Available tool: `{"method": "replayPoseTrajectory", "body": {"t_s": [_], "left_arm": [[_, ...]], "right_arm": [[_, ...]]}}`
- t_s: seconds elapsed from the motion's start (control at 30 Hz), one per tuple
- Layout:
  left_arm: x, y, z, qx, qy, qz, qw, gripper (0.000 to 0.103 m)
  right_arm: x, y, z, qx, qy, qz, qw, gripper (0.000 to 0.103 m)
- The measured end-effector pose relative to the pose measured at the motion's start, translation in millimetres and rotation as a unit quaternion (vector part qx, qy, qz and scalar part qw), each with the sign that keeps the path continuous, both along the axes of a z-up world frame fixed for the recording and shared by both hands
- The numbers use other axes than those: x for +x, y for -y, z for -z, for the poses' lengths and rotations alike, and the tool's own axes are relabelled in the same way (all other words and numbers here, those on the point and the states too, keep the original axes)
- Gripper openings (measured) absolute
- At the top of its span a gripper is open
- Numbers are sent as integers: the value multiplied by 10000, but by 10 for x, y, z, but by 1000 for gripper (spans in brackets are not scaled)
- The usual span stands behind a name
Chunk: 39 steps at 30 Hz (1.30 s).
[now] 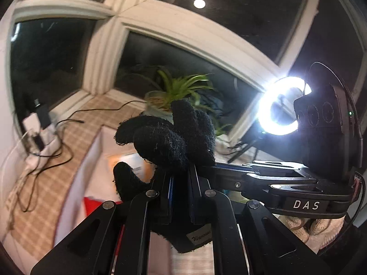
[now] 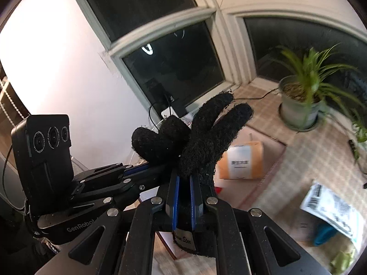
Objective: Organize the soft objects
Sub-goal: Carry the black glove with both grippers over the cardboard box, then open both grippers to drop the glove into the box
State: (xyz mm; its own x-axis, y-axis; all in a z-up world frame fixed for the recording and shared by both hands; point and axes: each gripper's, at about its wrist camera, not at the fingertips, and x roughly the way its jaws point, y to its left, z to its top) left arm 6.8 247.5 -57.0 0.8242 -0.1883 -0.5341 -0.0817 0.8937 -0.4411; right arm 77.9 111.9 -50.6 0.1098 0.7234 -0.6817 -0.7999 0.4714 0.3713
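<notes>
A black knit glove (image 1: 174,135) is held up in the air, clear of the checked surface (image 1: 45,183) below, pinched by both grippers at once. In the left wrist view its long axis runs from the cuff with a sewn label, low between the linkage arms, up and away from the camera; the glove's digits are curled and splayed at the top, one lobe sticking out to the lower left. The left gripper (image 1: 181,178) is seen clenched on the glove body, the blue-edged fingers (image 1: 169,183) pressed close with fabric bunched above them. The right gripper (image 1: 229,169) enters this view from the right, lying almost level, its tips reaching into the same bunch of fabric. In the right wrist view the glove (image 2: 201,142) stands nearly upright, two digits pointing up and to the right, others folded to the left; the right gripper (image 2: 184,183) is closed tight on the fabric just above the cuff. The left gripper (image 2: 158,167) comes in from the left, roughly level, its tips buried in the folded digits. Only the left view shows a lit ring lamp (image 1: 279,105) and a tangle of cables (image 1: 45,146); only the right view shows an orange package (image 2: 243,162) and a printed parcel bag (image 2: 332,206). A potted plant (image 2: 302,100) is seen in both views.
</notes>
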Motion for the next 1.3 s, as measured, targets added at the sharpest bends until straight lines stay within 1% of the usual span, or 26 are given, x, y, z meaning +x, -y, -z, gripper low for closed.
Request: {"method": "replayPoseTrajectory", "body": {"t_s": [0.1,0.3,0.33,0.43,0.47,0.5,0.53,0.57,0.6,0.63,0.67,0.8,0.93,1.07,1.3], "left_arm": [[-31,-179,155,6,-209,-119,9997,8],[-96,-384,416,105,-577,-279,9979,8],[-95,-405,455,135,-629,-307,9975,8],[-120,-445,520,186,-718,-329,9967,8],[-125,-443,529,231,-746,-328,9964,11],[-124,-447,542,292,-780,-345,9959,13],[-125,-451,555,345,-815,-367,9954,16],[-133,-459,566,377,-838,-391,9950,18],[-146,-467,577,379,-861,-404,9947,21],[-156,-477,583,381,-891,-435,9943,29],[-158,-488,589,389,-903,-475,9940,36],[-207,-520,596,351,-893,-593,9936,36],[-257,-469,580,338,-881,-610,9937,36],[-307,-335,536,310,-804,-553,9947,42],[-350,52,446,286,-651,-256,9971,42]], "right_arm": [[15,-204,209,-102,-184,-5,9998,7],[6,-375,546,-291,-448,34,9986,8],[4,-394,591,-327,-465,55,9984,10],[4,-416,673,-380,-523,119,9978,13],[-1,-416,681,-404,-497,152,9978,18],[-6,-417,675,-400,-469,178,9979,30],[-9,-407,662,-379,-435,204,9981,37],[-18,-392,643,-340,-387,242,9984,48],[-30,-354,609,-278,-312,307,9987,52],[-41,-331,585,-249,-278,339,9987,54],[-51,-299,561,-227,-247,369,9988,54],[-114,-150,502,-184,-160,481,9985,56],[-206,57,488,-108,-83,595,9981,60],[-281,333,484,-59,17,720,9974,60],[-280,1077,486,-49,19,1125,9936,60]]}}
